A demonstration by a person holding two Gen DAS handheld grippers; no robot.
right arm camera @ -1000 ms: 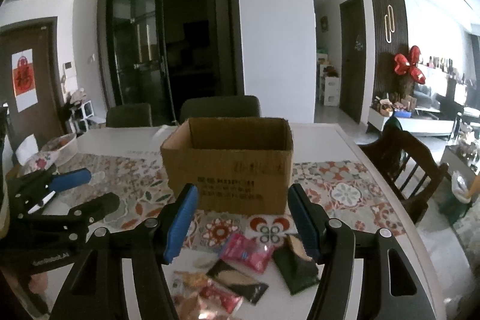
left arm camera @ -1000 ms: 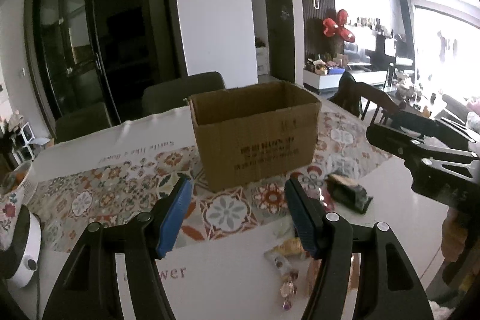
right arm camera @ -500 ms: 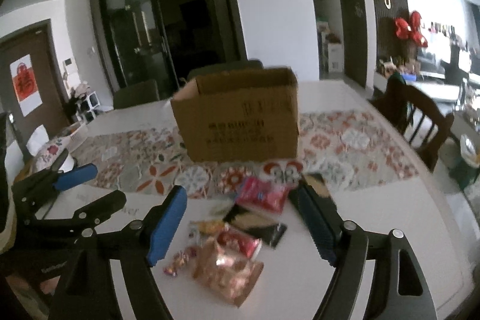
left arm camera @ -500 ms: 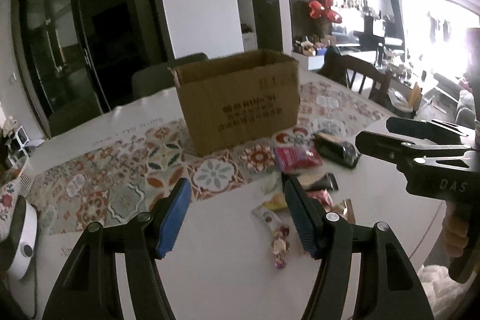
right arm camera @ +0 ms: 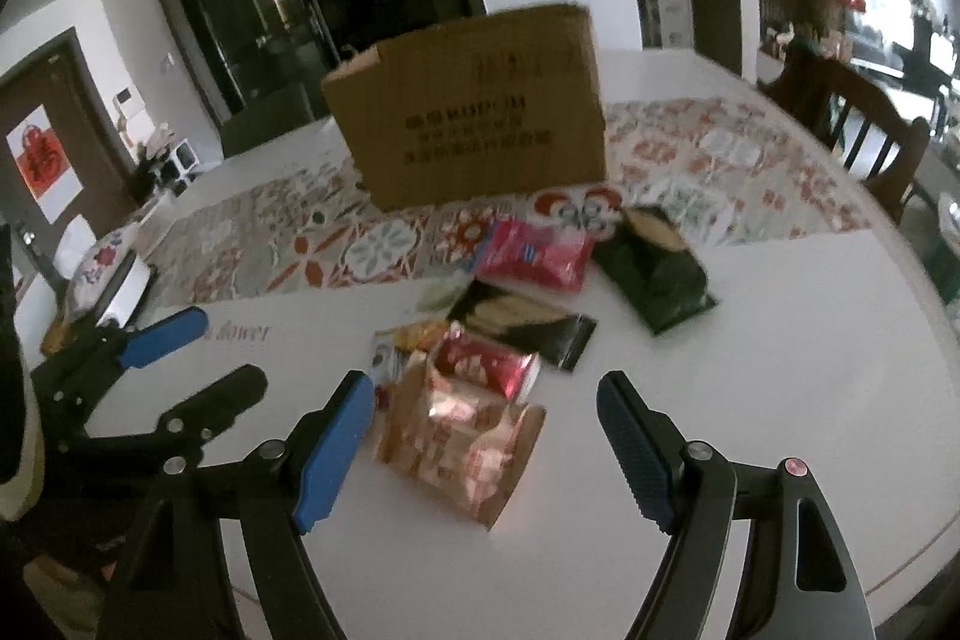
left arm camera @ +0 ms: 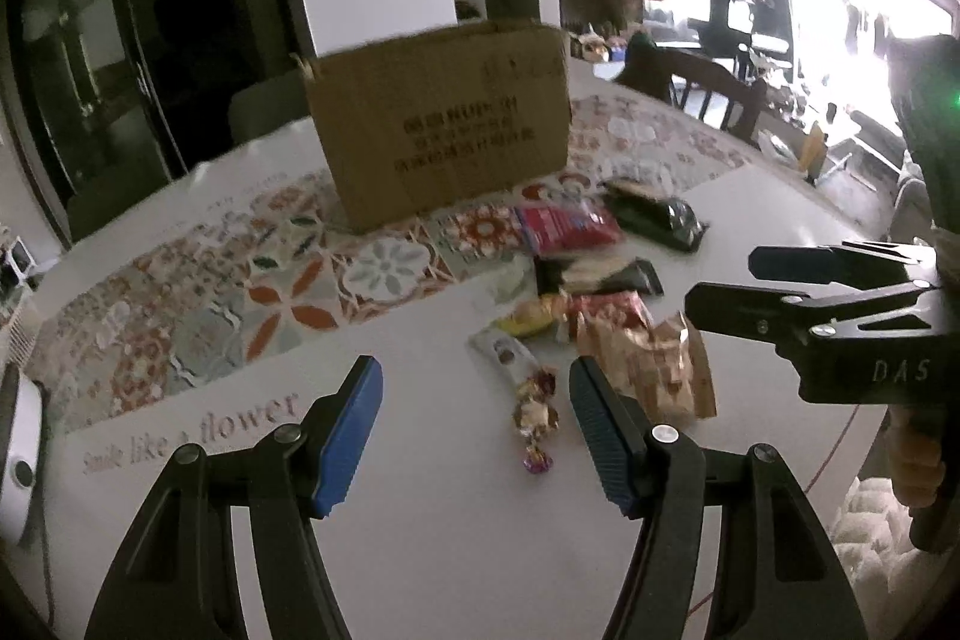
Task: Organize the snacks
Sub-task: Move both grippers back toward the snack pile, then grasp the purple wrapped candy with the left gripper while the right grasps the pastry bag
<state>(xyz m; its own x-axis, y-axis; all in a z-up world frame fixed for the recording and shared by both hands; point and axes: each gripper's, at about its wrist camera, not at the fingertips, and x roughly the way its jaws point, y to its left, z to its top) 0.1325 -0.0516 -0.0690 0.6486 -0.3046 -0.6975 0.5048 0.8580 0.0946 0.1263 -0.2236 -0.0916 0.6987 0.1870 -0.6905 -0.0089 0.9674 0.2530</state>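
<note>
Gold snack bag [right arm camera: 462,445] ahead of parted right gripper [right arm camera: 486,451], seemingly untouched.

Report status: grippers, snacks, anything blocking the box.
Left gripper and right gripper open, empty. Foil snack packets loose on white table. Brown cardboard box unobstructed.

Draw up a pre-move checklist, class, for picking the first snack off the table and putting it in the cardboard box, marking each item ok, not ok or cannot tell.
1. Right gripper open, holding nothing: ok.
2. Left gripper open, holding nothing: ok.
3. Gold snack bag lies in line between the right fingers: ok.
4. Cardboard box upright with its top open: ok.
5. Room inside the box: cannot tell.
6. Right pads touching the bag: not ok, not yet.
</note>
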